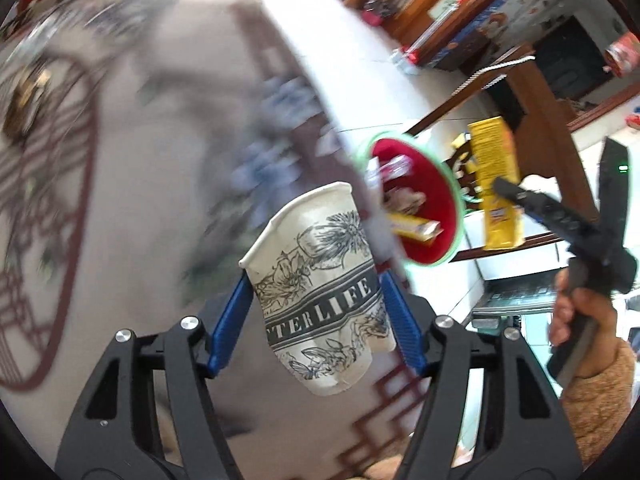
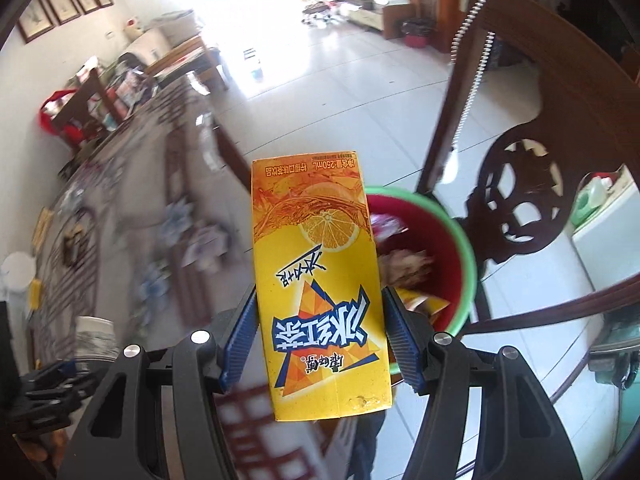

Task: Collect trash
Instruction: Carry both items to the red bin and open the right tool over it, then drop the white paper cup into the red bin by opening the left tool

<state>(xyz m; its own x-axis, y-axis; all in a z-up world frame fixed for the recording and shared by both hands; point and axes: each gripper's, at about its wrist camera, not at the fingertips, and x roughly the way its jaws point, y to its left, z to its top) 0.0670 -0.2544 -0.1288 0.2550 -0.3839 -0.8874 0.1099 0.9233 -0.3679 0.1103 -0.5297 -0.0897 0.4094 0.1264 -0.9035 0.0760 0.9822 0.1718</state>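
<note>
The left gripper [image 1: 316,312] is clenched on a crumpled paper cup [image 1: 320,280] above the desk [image 1: 140,200] edge; the right gripper [image 2: 320,336] clasps a yellow iced-tea carton [image 2: 320,292] beside the red trash bin [image 2: 440,256] on the floor.

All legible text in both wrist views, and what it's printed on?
"TERLIFE": band on the paper cup, first letters hidden behind the curve.
"冰红茶": yellow drink carton, upside down in the right wrist view.
"250mL": carton's top edge; the rest of that line is too small.
Framed wall pictures: unreadable.

yellow carton [image 2: 320,280] in jaws, bin [image 2: 460,240] seemingly behind
</note>
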